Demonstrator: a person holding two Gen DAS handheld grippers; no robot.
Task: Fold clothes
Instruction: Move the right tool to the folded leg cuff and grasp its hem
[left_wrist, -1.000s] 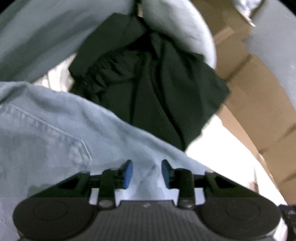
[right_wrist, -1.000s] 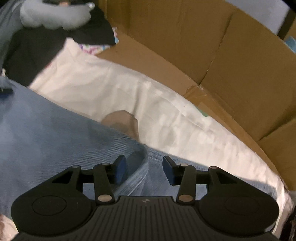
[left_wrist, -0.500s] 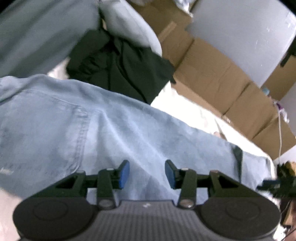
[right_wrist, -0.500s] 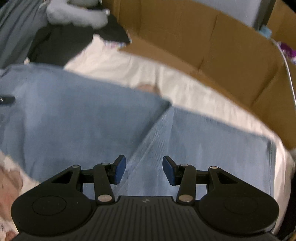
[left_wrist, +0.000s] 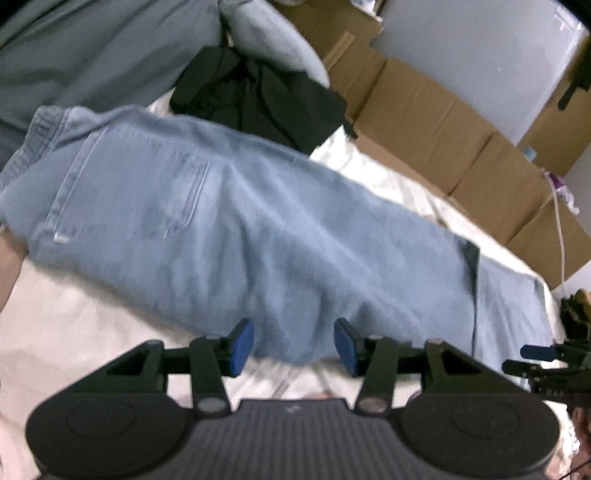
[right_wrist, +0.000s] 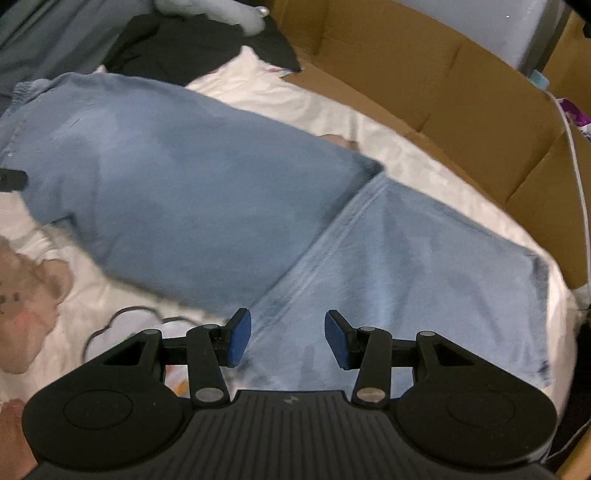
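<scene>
Jeans: the light blue jeans (left_wrist: 236, 221) lie across my white bedsheet (left_wrist: 74, 332), folded over so one leg end sticks out from under the upper layer.
Left gripper: my left gripper (left_wrist: 293, 345) hangs above the near edge of the jeans, its jaws opening, nothing between the blue pads.
Right gripper: my right gripper (right_wrist: 288, 338) stands about half open over the lower leg, gripping nothing.
Left view only: a back pocket, a black garment (left_wrist: 258, 99) beyond the waistband, and my right gripper's tip at the far right.
Right view only: the fold seam, a bear print (right_wrist: 29, 295) on the sheet, cardboard boxes (right_wrist: 443, 92) alongside.
</scene>
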